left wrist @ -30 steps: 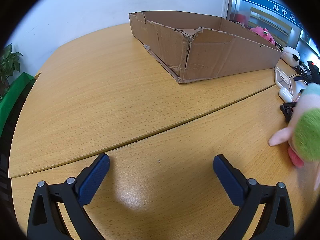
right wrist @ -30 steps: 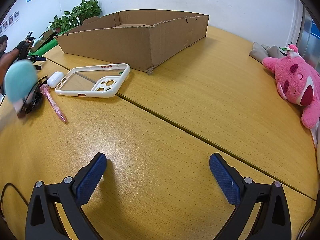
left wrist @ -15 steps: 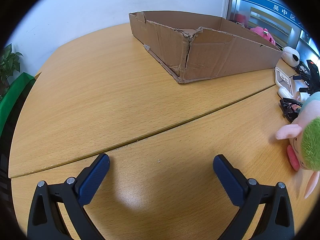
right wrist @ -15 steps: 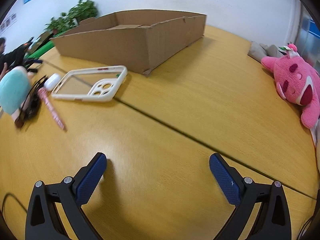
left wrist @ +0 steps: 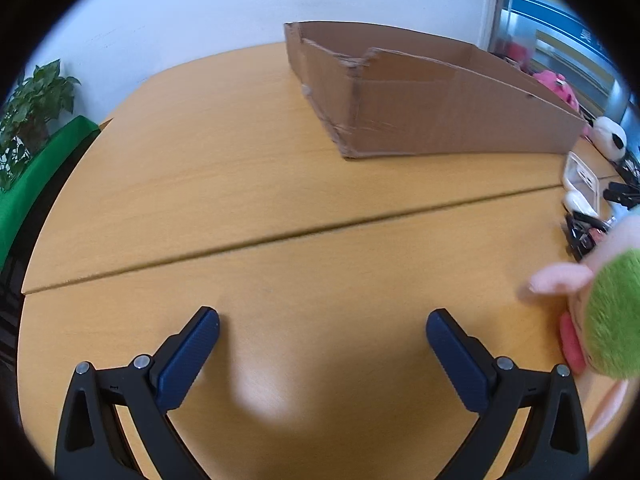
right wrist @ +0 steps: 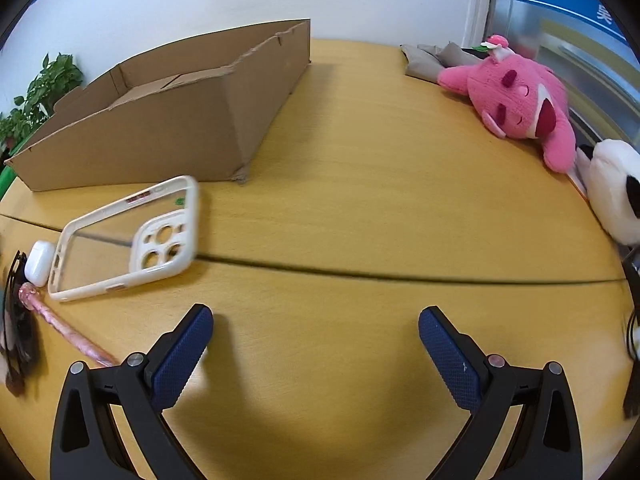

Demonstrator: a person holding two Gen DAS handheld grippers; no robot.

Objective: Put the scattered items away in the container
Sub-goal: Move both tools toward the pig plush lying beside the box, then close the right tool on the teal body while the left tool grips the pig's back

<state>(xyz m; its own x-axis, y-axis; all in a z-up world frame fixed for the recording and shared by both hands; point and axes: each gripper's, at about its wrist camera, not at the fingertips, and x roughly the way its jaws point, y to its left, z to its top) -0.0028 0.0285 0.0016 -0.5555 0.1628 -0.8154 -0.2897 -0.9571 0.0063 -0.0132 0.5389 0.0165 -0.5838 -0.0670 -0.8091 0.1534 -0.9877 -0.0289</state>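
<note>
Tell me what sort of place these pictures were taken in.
Probably an office or meeting room. A large curved wooden table made of joined sections stands against a plain white wall, with a green potted plant in the corner and a blue sign with lettering behind glass.

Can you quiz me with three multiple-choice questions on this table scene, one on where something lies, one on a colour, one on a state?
1. Where is the white earbud case?
A. inside the cardboard box
B. beside the phone case's left edge
C. on the pink plush

2. What colour is the plush lying far right on the table?
A. pink
B. blue
C. yellow

3. How is the right hand-held gripper?
A. shut on the pen
B. shut on nothing
C. open, holding nothing

Answers: 1 B, it lies against the phone case, outside the cardboard box. 2 A, its body is pink. 3 C, the jaws stand wide apart over bare table.
</note>
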